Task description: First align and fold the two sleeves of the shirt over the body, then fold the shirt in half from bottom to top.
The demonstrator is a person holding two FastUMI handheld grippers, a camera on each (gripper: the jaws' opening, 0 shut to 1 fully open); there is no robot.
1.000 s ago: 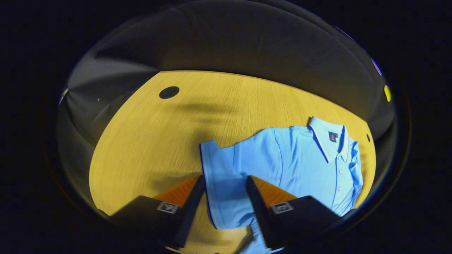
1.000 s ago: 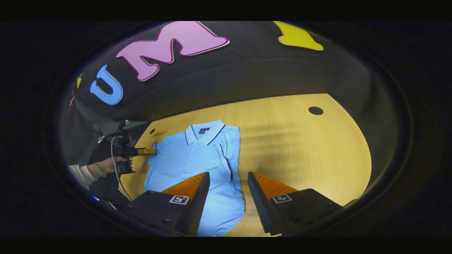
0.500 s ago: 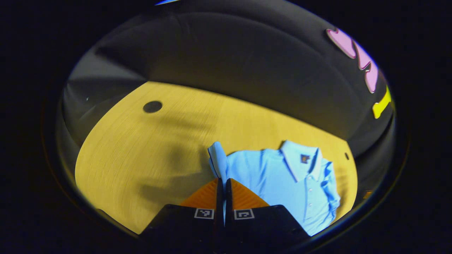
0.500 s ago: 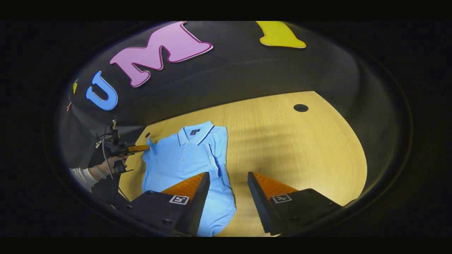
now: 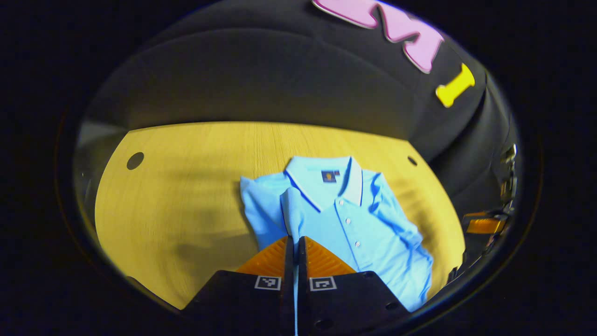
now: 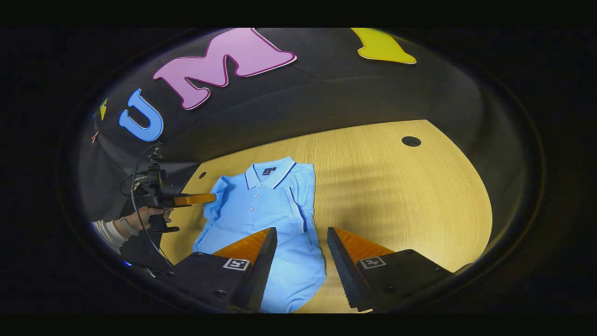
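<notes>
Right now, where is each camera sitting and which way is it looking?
Left gripper view: rides the left tool, which is shut on the sleeve; it looks across the blue shirt toward the booth wall.
Right gripper view: rides the open right tool, hovering at the shirt's lower part; farther off, a hand holds the left tool.
Both share the shirt and the wooden table.

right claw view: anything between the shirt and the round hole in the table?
Nothing. In the right gripper view, bare table runs from the shirt to the round hole.
</notes>
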